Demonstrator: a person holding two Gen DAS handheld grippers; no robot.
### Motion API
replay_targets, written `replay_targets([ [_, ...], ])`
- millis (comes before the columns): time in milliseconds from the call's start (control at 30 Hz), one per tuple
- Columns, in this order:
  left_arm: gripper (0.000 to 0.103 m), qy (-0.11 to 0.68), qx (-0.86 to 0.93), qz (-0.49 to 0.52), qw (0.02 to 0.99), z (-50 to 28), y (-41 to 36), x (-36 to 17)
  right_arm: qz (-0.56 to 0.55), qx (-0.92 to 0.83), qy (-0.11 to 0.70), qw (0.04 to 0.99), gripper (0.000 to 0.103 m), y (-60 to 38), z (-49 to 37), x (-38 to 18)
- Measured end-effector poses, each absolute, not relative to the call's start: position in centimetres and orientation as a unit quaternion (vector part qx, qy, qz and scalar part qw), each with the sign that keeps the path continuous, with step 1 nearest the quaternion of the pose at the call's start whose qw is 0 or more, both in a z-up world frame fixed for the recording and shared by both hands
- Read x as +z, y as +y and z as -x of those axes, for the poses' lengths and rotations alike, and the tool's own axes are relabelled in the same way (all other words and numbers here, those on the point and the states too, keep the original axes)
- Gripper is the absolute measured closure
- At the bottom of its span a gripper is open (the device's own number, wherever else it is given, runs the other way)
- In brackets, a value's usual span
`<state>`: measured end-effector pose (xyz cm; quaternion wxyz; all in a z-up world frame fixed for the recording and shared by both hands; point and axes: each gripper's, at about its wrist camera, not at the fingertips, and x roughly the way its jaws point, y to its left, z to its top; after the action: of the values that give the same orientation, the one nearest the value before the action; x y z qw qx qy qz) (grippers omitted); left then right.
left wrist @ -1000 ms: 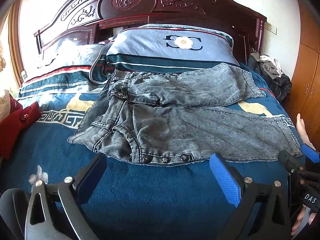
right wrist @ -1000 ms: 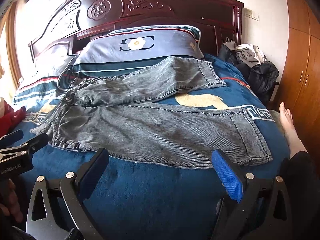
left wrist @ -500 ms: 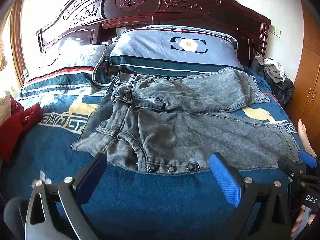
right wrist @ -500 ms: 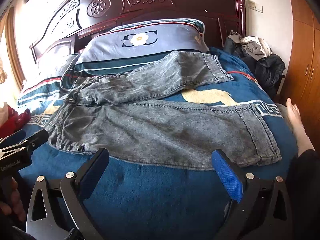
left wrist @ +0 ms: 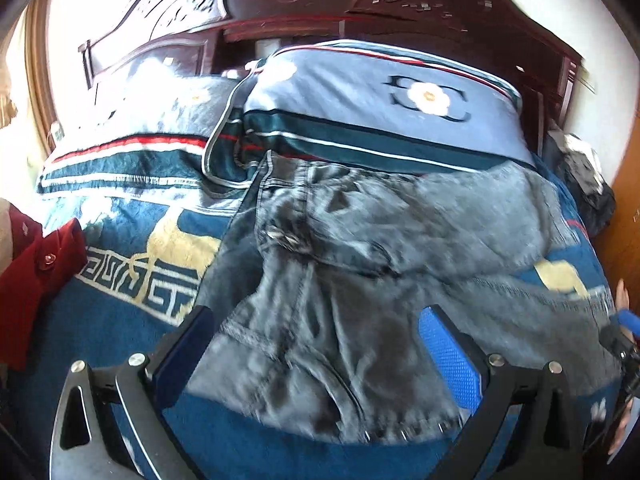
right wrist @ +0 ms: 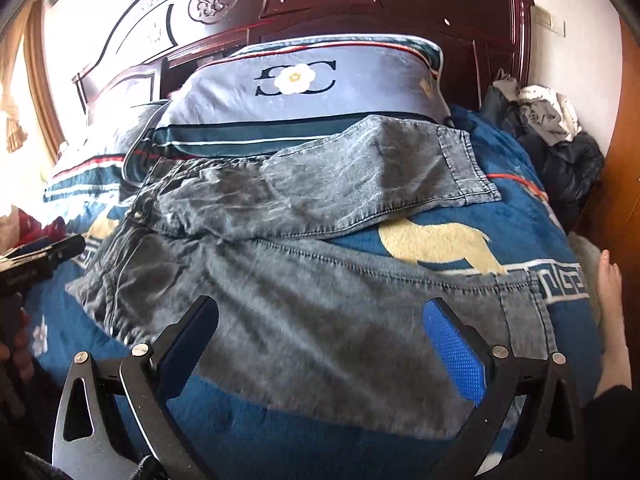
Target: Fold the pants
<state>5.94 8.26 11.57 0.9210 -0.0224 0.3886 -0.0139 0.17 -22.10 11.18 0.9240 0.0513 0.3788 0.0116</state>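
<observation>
Left wrist view smeared with motion blur — grey washed-denim pants [left wrist: 360, 280] lose seam detail, waistband snaps barely readable. Carved dark wooden headboard [right wrist: 360, 20] cut off at top edge. Dark heap of clothes beside bed [right wrist: 560, 152] — items indistinguishable. Red garment [left wrist: 36, 276] cropped at left edge.

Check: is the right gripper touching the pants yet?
Cannot tell. In the right wrist view the open right gripper overlaps the pants, but that angle shows neither contact nor a gap.

Your right gripper [right wrist: 320, 344] hangs over the near leg of the pants [right wrist: 304, 280], jaws wide apart. They're spread flat across the bed [right wrist: 520, 220].
</observation>
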Motion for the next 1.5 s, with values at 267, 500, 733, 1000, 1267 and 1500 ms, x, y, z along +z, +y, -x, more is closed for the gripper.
replay_targets([
  [267,0.0,0.414,-0.007,0.02,0.91,-14.3,10.7,10.7,-0.063,0.019,0.403,0.913,0.0,-25.1,-7.4,12.0],
  [500,0.0,0.435,0.009,0.017,0.9,-21.5,12.4,9.7,-0.059,0.005,0.409,0.91,0.0,-27.2,-13.7,12.0],
  [733,0.0,0.437,0.012,0.025,0.899,-27.0,13.3,8.9,-0.068,-0.001,0.418,0.906,0.0,-27.9,-17.2,10.2],
  [1000,0.011,0.456,0.042,-0.007,0.889,-32.9,12.9,6.8,-0.032,-0.015,0.416,0.909,0.0,-28.1,-22.2,9.9],
  [1267,0.029,0.492,0.035,-0.017,0.87,-35.9,12.3,3.5,-0.024,-0.027,0.422,0.906,0.0,-29.5,-26.3,9.0],
  [1500,0.074,0.479,0.015,-0.036,0.877,-35.9,11.6,3.7,-0.049,-0.045,0.456,0.887,0.011,-31.0,-31.2,7.6],
])
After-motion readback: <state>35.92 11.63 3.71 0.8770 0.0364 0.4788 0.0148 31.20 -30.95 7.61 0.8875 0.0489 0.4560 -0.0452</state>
